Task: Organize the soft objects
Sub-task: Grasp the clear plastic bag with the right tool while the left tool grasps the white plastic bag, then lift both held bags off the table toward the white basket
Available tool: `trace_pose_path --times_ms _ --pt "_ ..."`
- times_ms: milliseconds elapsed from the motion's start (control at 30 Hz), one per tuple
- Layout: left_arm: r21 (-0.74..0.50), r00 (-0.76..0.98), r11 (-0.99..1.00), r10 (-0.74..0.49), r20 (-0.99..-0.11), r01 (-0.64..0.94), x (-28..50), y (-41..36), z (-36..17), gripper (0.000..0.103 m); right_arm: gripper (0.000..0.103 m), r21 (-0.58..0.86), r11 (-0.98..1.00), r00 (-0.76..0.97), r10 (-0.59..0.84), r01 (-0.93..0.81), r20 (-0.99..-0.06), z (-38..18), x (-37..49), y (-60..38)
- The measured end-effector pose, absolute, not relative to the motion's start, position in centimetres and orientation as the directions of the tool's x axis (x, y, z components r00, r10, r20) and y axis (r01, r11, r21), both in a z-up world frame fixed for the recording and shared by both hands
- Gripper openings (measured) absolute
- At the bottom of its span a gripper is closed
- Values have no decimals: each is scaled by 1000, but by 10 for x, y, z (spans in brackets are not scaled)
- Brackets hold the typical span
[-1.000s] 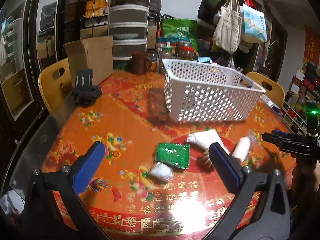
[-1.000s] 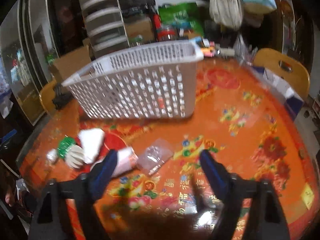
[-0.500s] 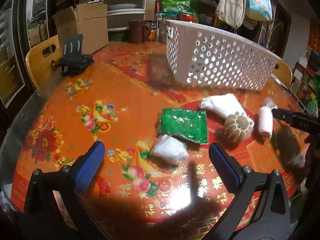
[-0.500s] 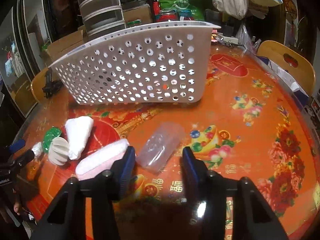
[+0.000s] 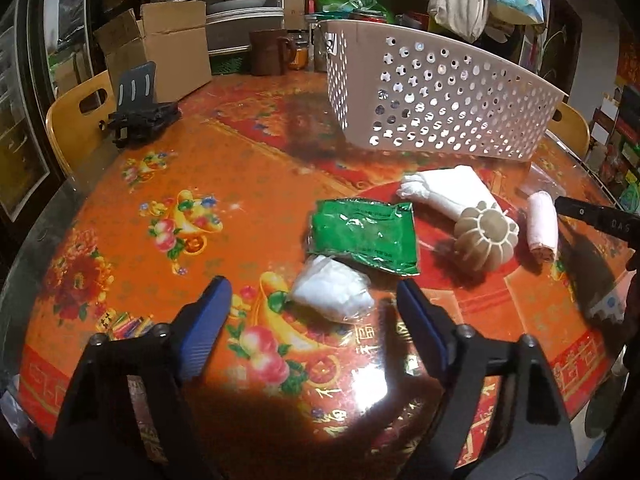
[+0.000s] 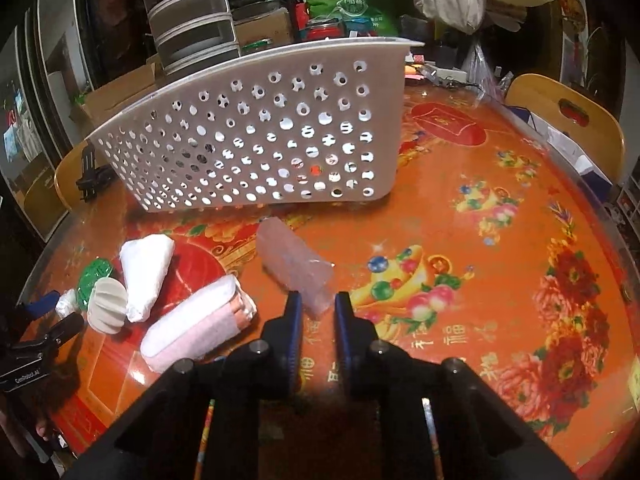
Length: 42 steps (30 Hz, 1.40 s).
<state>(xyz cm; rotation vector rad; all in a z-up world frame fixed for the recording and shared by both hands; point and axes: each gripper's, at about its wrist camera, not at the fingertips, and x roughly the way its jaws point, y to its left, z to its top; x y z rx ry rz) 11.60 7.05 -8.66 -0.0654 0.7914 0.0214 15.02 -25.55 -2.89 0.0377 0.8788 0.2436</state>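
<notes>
My right gripper is shut on the near end of a clear plastic packet that lies on the orange table. A pink rolled towel lies to its left, then a white cloth bundle and a cream ribbed ball. My left gripper is open, just short of a small white bag. Behind that bag lie a green packet, the ball, the white bundle and the towel. A white perforated basket stands behind them.
A black phone stand sits at the table's far left. Wooden chairs stand around the table. A cardboard box, jars and bags crowd the far side. The table edge curves on the right.
My right gripper has closed from wide open onto the clear packet. My left gripper has dropped lower and closer to the small white bag, and its fingers have narrowed a little.
</notes>
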Motion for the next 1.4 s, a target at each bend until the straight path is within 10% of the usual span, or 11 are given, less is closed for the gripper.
trace_pose_path --times_ms 200,567,700,833,1167,1400 --pt "-58 715 998 -18 -699 -32 114 71 -83 37 9 130 971 622 230 -203 -748 -26 149 -255" --pt "-81 734 996 -28 -678 -37 108 76 -83 35 8 148 962 695 267 -228 -667 -9 137 -269" --pt "-91 735 995 -33 -677 -39 107 77 -82 35 61 142 953 666 289 -267 -688 -4 148 -271" --pt "-87 736 996 -38 -676 -28 106 75 -81 35 65 99 940 644 298 -327 -704 -6 153 -261" --pt "-99 736 995 -46 -675 -28 106 75 -82 35 65 78 921 567 300 -382 -767 -20 165 -243" --pt "-106 741 994 -50 -669 -29 105 78 -80 35 43 64 901 542 313 -428 -780 -18 156 -238"
